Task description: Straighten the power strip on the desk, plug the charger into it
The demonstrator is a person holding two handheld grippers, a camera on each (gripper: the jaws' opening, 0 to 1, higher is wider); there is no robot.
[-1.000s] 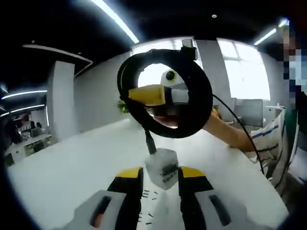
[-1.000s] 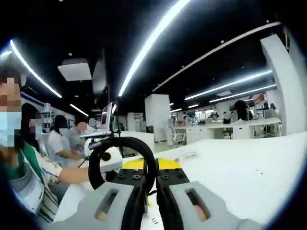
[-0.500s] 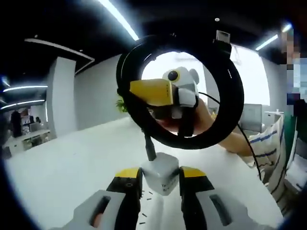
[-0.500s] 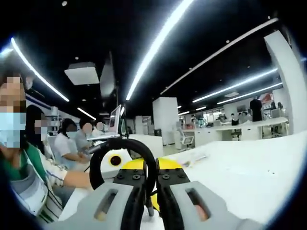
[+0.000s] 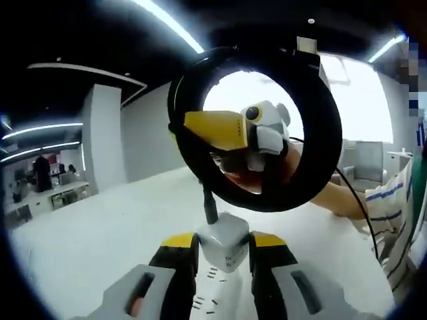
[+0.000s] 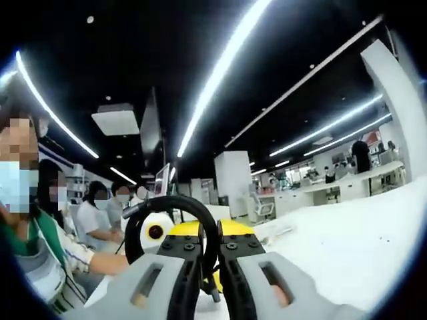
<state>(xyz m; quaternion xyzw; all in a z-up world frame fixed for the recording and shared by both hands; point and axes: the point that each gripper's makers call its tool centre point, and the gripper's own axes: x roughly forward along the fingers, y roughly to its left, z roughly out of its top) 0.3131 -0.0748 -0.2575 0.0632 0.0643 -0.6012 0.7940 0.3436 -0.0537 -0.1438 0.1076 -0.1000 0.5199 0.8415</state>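
In the left gripper view, the left gripper (image 5: 223, 248) had its yellow-tipped jaws clamped on the white charger (image 5: 225, 241), which sat squarely between them just above the desk (image 5: 100, 233). From the top of the charger a black lead rose into a coiled cable (image 5: 313, 167), a thick black ring held up in the air beyond. The right gripper (image 5: 233, 130) came in from the right and passed through the ring, a person's hand (image 5: 267, 175) behind it. In the right gripper view, the right gripper (image 6: 210, 257) showed its jaws drawn together on the near edge of that same coil (image 6: 143, 217), pinching the black loop between the dark pads. The power strip could not be made out in either view, so where it lay on the desk I could not tell. The step in hand looked like carrying charger and cable clear of each other before plugging in — both were aloft, neither near a socket. To do it well, the left grip should stay firm and square on the charger body so its prongs come down straight, and the right should keep the coil lifted and slack — not tugging the lead, which would twist the charger in the jaws. Beyond, the white desk ran back to a bright window (image 5: 360, 113) and other people seated at desks (image 6: 100, 213)
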